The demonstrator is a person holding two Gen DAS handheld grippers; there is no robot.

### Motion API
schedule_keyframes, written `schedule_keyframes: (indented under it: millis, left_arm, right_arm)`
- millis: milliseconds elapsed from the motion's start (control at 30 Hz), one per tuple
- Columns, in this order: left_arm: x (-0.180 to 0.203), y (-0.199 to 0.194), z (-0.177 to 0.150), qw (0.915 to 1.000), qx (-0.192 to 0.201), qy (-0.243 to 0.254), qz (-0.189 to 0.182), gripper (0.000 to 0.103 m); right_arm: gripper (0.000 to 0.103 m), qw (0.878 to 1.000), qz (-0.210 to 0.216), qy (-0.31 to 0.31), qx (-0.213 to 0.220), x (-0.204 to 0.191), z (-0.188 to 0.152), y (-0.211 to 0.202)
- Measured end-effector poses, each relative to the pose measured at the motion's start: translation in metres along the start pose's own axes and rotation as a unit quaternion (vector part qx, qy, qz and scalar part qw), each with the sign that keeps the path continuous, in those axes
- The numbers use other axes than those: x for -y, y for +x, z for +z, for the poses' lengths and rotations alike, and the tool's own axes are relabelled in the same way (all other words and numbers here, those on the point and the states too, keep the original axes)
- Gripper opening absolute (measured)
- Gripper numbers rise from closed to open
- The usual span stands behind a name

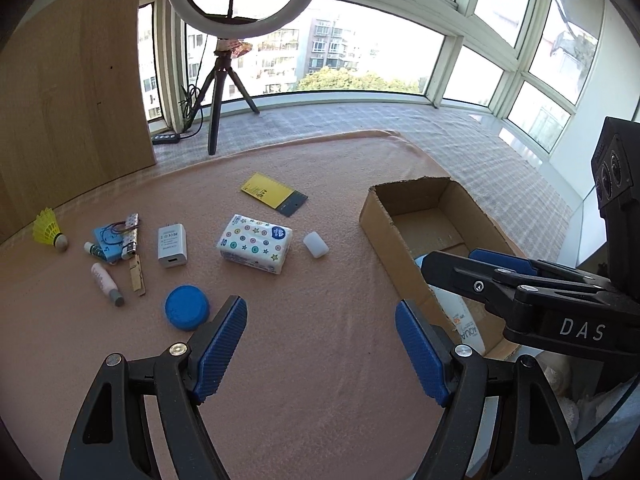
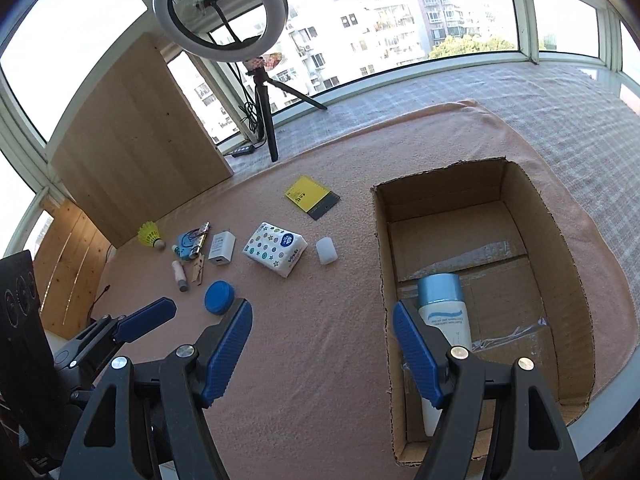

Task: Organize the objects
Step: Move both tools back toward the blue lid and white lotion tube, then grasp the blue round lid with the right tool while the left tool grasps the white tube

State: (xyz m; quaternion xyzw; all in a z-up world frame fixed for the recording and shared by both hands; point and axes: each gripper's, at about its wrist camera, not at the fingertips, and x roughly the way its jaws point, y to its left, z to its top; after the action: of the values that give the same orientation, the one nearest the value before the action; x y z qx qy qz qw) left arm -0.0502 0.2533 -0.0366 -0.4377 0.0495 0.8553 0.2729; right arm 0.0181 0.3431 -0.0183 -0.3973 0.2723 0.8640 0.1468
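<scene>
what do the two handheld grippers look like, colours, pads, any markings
Both are alike: the left gripper and right gripper have black plastic scissor-like arms with silver pivot screws, and their fingers carry blue ribbed pads. White letters "DAS" mark the right gripper's black body. No cables or sleeves are visible.

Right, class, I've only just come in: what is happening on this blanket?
A person is tidying small items into a cardboard box with two handheld grippers. The left gripper and right gripper are both open and empty above the blanket. One white bottle already lies in the box. The tissue pack, charger, blue lid and shuttlecock are not yet packed.
</scene>
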Motion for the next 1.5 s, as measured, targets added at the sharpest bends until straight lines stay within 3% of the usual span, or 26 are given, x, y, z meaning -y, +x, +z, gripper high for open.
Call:
schedule_keyframes:
  millis: [267, 567, 767, 1067, 1500]
  left_arm:
    - [-0.071, 0.002, -0.012, 0.9976, -0.015, -0.058, 0.034, 0.08]
    - [-0.175, 0.013, -0.021, 0.9853, -0.032, -0.142, 0.089, 0.079]
    - [-0.22, 0.026, -0.021, 0.9786, -0.045, -0.169, 0.109, 0.079]
    - [-0.262, 0.058, -0.017, 0.9694, -0.068, -0.212, 0.104, 0.07]
    - [-0.275, 0.101, -0.002, 0.9645, -0.09, -0.223, 0.109, 0.057]
  right_arm:
    - [0.07, 1.0, 0.0, -0.018, -0.017, -0.028, -0.006, 0.025]
    - [0.069, 0.998, -0.012, -0.053, -0.034, -0.057, -0.014, 0.057]
    - [0.069, 0.996, -0.018, -0.082, -0.042, -0.078, -0.016, 0.08]
    - [0.069, 0.988, -0.007, -0.14, -0.062, -0.116, -0.013, 0.122]
    - [0.069, 0.979, -0.011, -0.178, -0.097, -0.148, -0.019, 0.177]
